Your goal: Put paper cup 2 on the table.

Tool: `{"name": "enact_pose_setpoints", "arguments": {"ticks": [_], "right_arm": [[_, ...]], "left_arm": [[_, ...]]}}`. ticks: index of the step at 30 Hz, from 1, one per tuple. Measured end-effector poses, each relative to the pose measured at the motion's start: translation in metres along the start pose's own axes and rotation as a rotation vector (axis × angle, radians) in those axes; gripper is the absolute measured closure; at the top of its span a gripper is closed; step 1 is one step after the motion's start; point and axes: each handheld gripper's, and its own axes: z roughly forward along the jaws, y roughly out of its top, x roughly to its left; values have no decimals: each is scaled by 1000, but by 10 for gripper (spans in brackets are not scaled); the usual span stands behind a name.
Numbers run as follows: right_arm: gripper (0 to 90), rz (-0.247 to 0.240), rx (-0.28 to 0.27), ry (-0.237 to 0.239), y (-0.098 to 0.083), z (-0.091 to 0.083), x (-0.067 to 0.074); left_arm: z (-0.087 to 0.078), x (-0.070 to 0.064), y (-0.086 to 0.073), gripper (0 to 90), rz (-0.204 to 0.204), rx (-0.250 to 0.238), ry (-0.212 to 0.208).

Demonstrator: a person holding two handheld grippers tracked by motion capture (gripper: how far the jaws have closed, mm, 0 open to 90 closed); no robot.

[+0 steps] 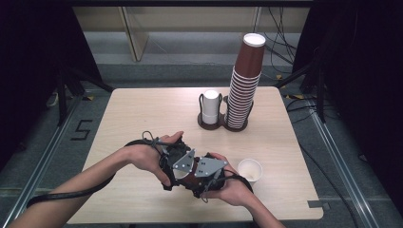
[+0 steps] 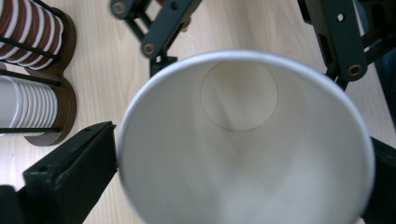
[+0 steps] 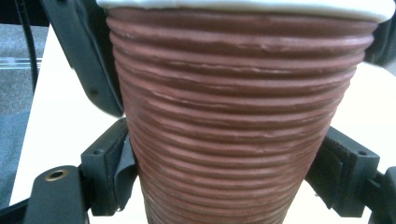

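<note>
A brown ribbed paper cup (image 1: 189, 179) with a white inside is held low over the table's front centre between both grippers. My left gripper (image 1: 173, 166) is shut on the cup near its rim. In the left gripper view I look straight into the cup's white inside (image 2: 243, 140), with a black jaw on each side of the rim. My right gripper (image 1: 205, 173) is shut on the same cup lower down. Its pads (image 3: 109, 168) press on the ribbed brown wall (image 3: 233, 116) from both sides. The hands and grey plates hide most of the cup in the high view.
A single white cup (image 1: 250, 170) stands upright just right of my right hand. At the back centre, a dark double holder (image 1: 223, 124) carries a short stack of white cups (image 1: 210, 107) and a tall stack of brown cups (image 1: 244, 80). The table's edges (image 1: 304, 156) are near.
</note>
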Motion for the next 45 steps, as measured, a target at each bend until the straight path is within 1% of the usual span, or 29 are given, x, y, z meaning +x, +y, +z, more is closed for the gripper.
{"name": "enact_pose_setpoints", "arguments": {"ticks": [1,2,4,5,6,8,10,13,15,16,17,18,19,20,21,22,25,27,28,29,30,32,33,34,35,36,41,42,45], "right_arm": [[196,7,-1,-3,-2,-1,0],[196,-28,-10,-3,-4,-1,-2],[196,-11,-4,-6,-9,-3,-1],[196,30,4,-12,-12,-4,1],[196,15,-11,-18,-14,-4,-1],[197,46,-7,-33,-17,-7,0],[197,54,-24,-57,-20,-8,0],[196,51,-42,-90,-24,-9,-1],[195,93,-57,-126,-26,-11,0],[195,80,-65,-139,-27,-11,-2],[194,91,-77,-163,-28,-12,-3],[194,132,-81,-170,-29,-13,-3],[193,109,-100,-192,-30,-13,-5],[192,154,-109,-198,-32,-13,-5],[192,143,-119,-207,-33,-13,-7],[191,186,-132,-225,-34,-13,-5],[191,211,-163,-256,-36,-15,-6],[190,201,-176,-279,-38,-16,-7],[190,226,-178,-282,-39,-16,-6],[190,215,-188,-296,-39,-16,-6],[190,250,-188,-293,-40,-17,-5],[190,256,-191,-303,-41,-17,-5],[189,239,-208,-315,-41,-16,-8],[189,247,-198,-325,-42,-17,-7],[188,277,-195,-323,-42,-17,-6],[188,250,-197,-338,-43,-17,-8],[188,261,-206,-341,-41,-16,-4],[188,240,-197,-344,-40,-17,-4],[188,251,-205,-344,-40,-15,-2]], "left_arm": [[-1,0,-1,0,-4,-3,-2],[-2,0,-1,0,-20,-13,-1],[-4,0,-3,0,-45,-25,-1],[-5,0,-5,0,-45,-27,3],[-6,1,-6,0,-50,-29,5],[-9,3,-8,0,-59,-39,15],[-11,4,-9,0,-61,-48,29],[-16,4,-13,0,-92,-84,49],[-18,3,-16,0,-101,-106,59],[-20,2,-18,0,-115,-114,63],[-20,1,-20,0,-120,-128,70],[-22,0,-22,0,-128,-134,78],[-23,-2,-25,0,-139,-146,87],[-24,-2,-26,0,-148,-155,88],[-26,-3,-29,0,-162,-178,98],[-27,-4,-31,0,-183,-201,107],[-29,-6,-37,0,-225,-241,134],[-28,-8,-40,0,-251,-267,153],[-27,-9,-42,0,-268,-289,164],[-26,-10,-43,0,-295,-309,172],[-26,-11,-45,0,-300,-312,181],[-24,-13,-48,0,-346,-360,205],[-23,-14,-49,0,-370,-385,213],[-23,-15,-51,0,-391,-408,228],[-23,-16,-53,0,-408,-425,242],[-22,-17,-54,0,-419,-441,257],[-23,-25,-63,0,-514,-528,329],[-23,-26,-65,0,-531,-543,337],[-24,-30,-69,0,-562,-565,364]]}}
